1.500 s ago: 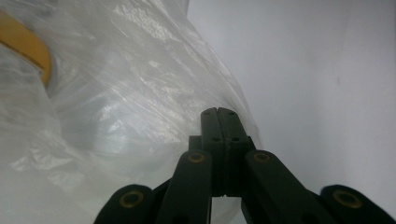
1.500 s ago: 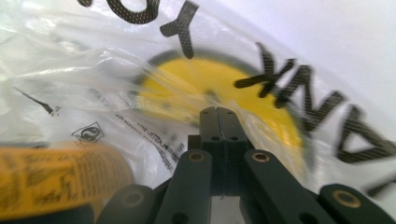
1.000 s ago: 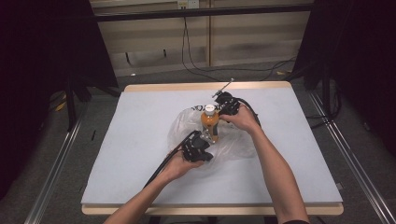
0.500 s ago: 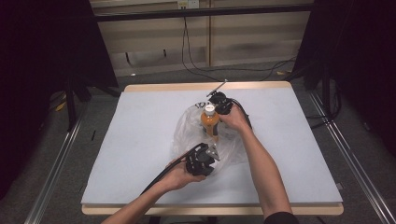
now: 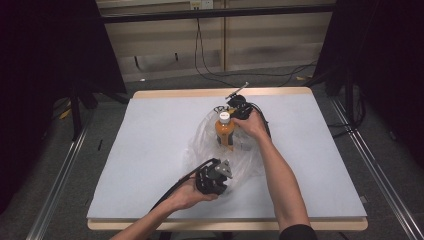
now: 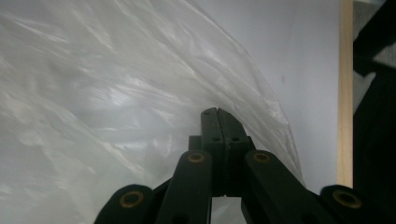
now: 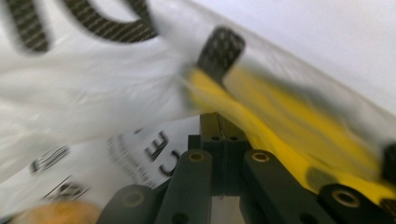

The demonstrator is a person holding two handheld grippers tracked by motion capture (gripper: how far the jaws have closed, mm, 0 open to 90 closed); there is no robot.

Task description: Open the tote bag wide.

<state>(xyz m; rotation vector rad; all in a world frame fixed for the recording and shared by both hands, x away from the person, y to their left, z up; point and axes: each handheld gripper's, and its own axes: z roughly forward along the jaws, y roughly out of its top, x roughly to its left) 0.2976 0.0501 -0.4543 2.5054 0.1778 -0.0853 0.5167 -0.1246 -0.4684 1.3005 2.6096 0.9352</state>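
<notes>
Bag point(image 5: 220, 150) w/ bottle point(image 5: 225, 131) at frame centre on bench point(image 5: 150, 150). Left tongs point(image 5: 216, 186) and right tongs point(image 5: 231, 107) both clenched on bag film. Film thin, slippery, tears easily; grip at rim folds

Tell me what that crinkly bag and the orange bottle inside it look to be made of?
The bag looks like thin clear plastic film: see-through, creased, with glossy highlights. The bottle seems clear plastic holding orange liquid, with a white cap, probably plastic too; glass cannot be ruled out from here.
</notes>
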